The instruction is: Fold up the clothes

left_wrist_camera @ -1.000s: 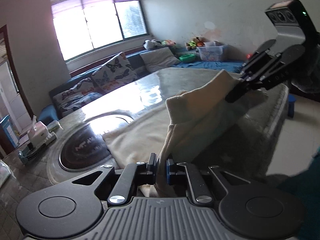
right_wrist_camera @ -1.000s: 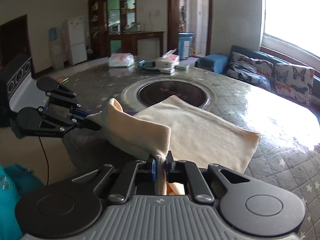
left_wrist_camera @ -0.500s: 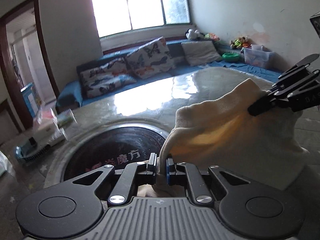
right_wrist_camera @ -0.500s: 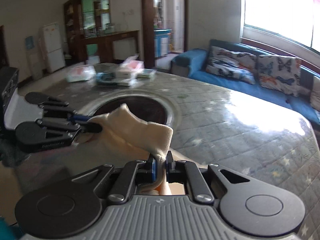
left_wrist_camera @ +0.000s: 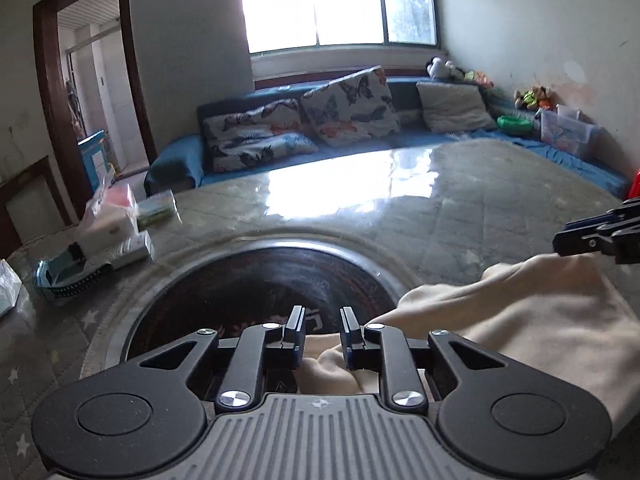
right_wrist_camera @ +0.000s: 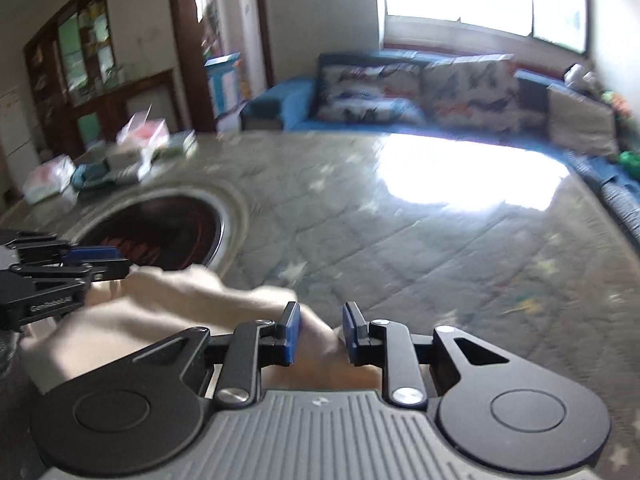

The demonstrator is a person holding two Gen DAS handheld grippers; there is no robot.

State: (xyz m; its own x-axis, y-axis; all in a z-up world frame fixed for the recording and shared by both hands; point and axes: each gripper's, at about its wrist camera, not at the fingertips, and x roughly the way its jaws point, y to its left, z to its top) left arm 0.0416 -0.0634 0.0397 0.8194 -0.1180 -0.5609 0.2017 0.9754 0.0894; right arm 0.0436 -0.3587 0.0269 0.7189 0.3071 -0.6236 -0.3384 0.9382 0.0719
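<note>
A cream cloth [left_wrist_camera: 520, 320] lies folded over on the round table [left_wrist_camera: 440, 208], its far fold beside the dark round inset [left_wrist_camera: 248, 280]. My left gripper [left_wrist_camera: 320, 336] hangs over the cloth's left corner. Its jaws are opening, and the cloth sits slack between them without being pressed. In the right wrist view the cloth [right_wrist_camera: 180, 300] is blurred. My right gripper [right_wrist_camera: 320, 332] is likewise opening, with the cloth's other corner loose between its blue pads. Each gripper shows in the other's view: the right gripper [left_wrist_camera: 560, 236] at the right edge, the left gripper [right_wrist_camera: 120, 264] at the left.
Tissue packs and boxes [left_wrist_camera: 112, 224] stand at the table's left edge. A blue sofa with butterfly cushions [left_wrist_camera: 304, 128] runs under the window beyond the table. A bin and toys [left_wrist_camera: 564, 128] sit by the right wall. The table's far half shines with glare.
Both grippers carried the cloth's edge forward over the table and down. They were shut on its corners; their jaws now stand apart and the cloth has sagged onto the table.
</note>
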